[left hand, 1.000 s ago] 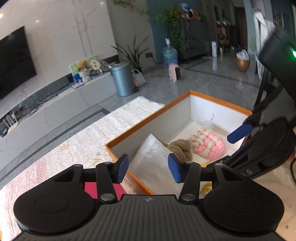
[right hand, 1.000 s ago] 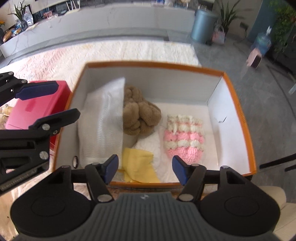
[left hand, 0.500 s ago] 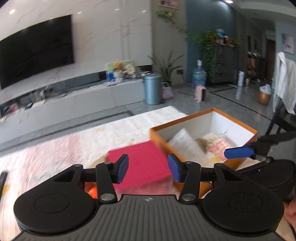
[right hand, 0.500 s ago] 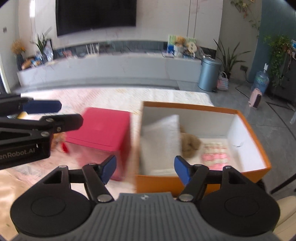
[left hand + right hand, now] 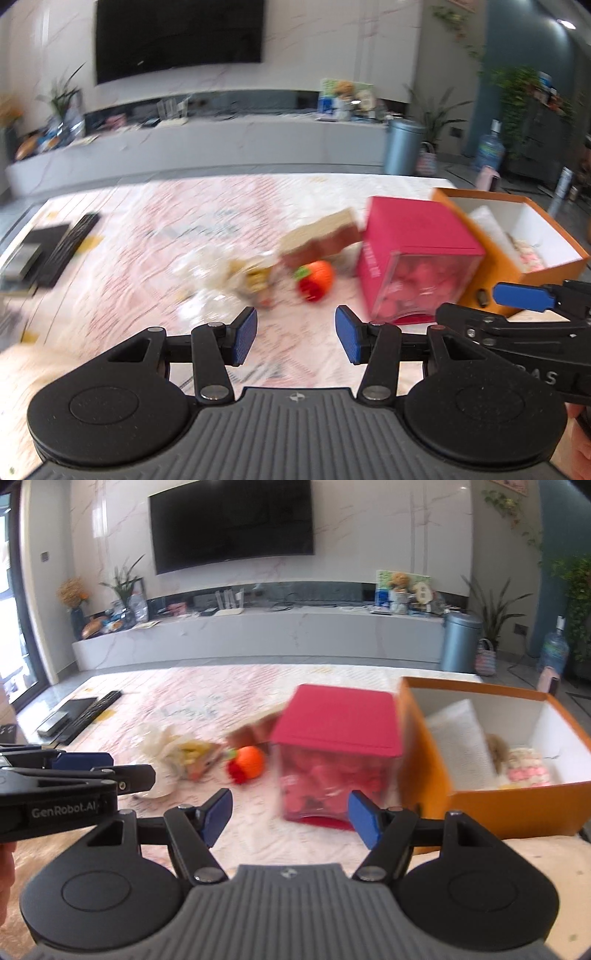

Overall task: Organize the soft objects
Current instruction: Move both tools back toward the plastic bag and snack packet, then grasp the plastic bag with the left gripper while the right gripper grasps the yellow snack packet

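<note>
Both tongs are empty and held back over the near edge of the tabletop (image 5: pixel 258 686), which is covered with a pale patterned cloth. The left tongs (image 5: pixel 295 338) have their blue pads apart with nothing between them, and the right tongs (image 5: pixel 291 819) are likewise spread wide and hold nothing. They seem drawn back this way to take in the whole spread before the next pick.

At the far right stands the orange box (image 5: pixel 517 805), open at the top, and it looks like the collecting place: a white folded cloth (image 5: pixel 461 746) leans against its left wall, with a brown plush (image 5: pixel 496 747) and a pink-and-white knitted piece (image 5: pixel 526 771) beside it on the floor of the box. Just left of it, touching or very nearly so, sits a red box with a clear front (image 5: pixel 336 753), seemingly filled with pink items.

Loose soft things remain on the cloth left of the red box: an orange-and-red plush fruit (image 5: pixel 316 280) and, a little further left, a blurred pale bundle (image 5: pixel 236 273) whose nature cannot be told. The plush fruit lies nearest the left tongs' line, so it is the likely next target.
</note>
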The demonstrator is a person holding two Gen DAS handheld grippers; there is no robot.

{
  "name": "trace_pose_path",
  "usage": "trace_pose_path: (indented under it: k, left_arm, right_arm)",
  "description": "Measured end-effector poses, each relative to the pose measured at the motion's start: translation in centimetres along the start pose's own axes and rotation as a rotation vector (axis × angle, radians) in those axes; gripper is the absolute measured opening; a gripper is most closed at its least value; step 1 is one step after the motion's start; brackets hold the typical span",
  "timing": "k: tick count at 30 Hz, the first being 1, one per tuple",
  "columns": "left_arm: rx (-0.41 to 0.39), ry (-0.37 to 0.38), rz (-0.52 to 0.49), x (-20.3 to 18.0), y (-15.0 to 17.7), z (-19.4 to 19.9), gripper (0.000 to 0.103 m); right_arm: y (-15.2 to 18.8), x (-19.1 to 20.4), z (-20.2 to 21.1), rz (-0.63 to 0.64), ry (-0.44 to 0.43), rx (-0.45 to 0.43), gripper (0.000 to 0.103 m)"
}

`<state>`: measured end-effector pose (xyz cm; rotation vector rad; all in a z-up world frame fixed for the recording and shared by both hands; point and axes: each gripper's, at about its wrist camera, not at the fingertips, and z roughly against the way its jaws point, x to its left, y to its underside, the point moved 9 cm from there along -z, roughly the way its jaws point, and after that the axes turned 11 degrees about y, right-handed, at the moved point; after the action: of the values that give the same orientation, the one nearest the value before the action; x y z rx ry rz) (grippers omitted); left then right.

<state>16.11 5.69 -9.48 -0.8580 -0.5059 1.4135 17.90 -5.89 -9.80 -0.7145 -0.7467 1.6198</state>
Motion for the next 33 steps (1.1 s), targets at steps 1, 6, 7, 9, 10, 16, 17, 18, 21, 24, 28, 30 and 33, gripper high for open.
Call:
trace_pose_path:
  k: [1, 6, 7, 9, 10, 16, 17, 18, 21, 24, 28, 30, 33]
  left_arm:
    - [0.000, -0.007, 0.017, 0.9, 0.2, 0.2, 0.057]
    - [-0.002, -0.039, 0.073, 4.3, 0.7, 0.9, 0.057]
    - [-0.003, -0.044, 0.085, 4.9, 0.8, 1.0, 0.057]
    - [-0.004, -0.051, 0.117, 6.1, 1.0, 1.0, 0.057]
    - [0.000, -0.052, 0.137, 6.8, 1.2, 1.0, 0.057]
    - [0.035, -0.037, 0.209, 8.9, 1.6, -0.1, 0.063]
    - [0.040, -0.036, 0.205, 9.2, 1.4, -0.4, 0.063]
    - [0.041, -0.031, 0.197, 9.2, 1.0, -0.8, 0.063]
    - [0.054, -0.002, 0.164, 9.3, -0.1, -2.6, 0.075]
    - [0.115, 0.001, 0.125, 9.3, -0.3, -5.0, 0.076]
    - [0.171, -0.003, 0.120, 9.7, -0.5, -7.4, 0.076]
    - [0.189, -0.013, 0.111, 10.0, -0.6, -8.3, 0.076]
    - [0.213, -0.038, 0.103, 10.5, -0.6, -9.6, 0.076]
  right_arm:
    - [0.0, 0.8, -0.1, 0.012, -0.012, -0.002, 0.069]
    - [-0.4, 4.1, -1.3, 0.087, -0.052, -0.018, 0.066]
    - [-0.6, 4.6, -1.5, 0.102, -0.059, -0.023, 0.065]
    - [-0.8, 5.9, -2.0, 0.131, -0.073, -0.034, 0.063]
    - [-0.9, 6.4, -2.4, 0.142, -0.080, -0.036, 0.062]
    - [-1.4, 8.9, -5.2, 0.189, -0.118, -0.021, 0.059]
    - [-1.5, 9.2, -5.6, 0.199, -0.124, -0.017, 0.058]
    - [-1.5, 9.3, -6.0, 0.212, -0.127, -0.014, 0.056]
    - [-2.0, 9.9, -7.4, 0.271, -0.126, -0.016, 0.056]
    - [-2.8, 10.1, -9.0, 0.349, -0.116, -0.015, 0.056]
    - [-3.5, 10.1, -11.0, 0.451, -0.113, 0.003, 0.056]
    - [-3.6, 10.2, -11.8, 0.496, -0.116, 0.011, 0.056]
    - [-3.5, 10.6, -12.8, 0.570, -0.124, 0.023, 0.056]
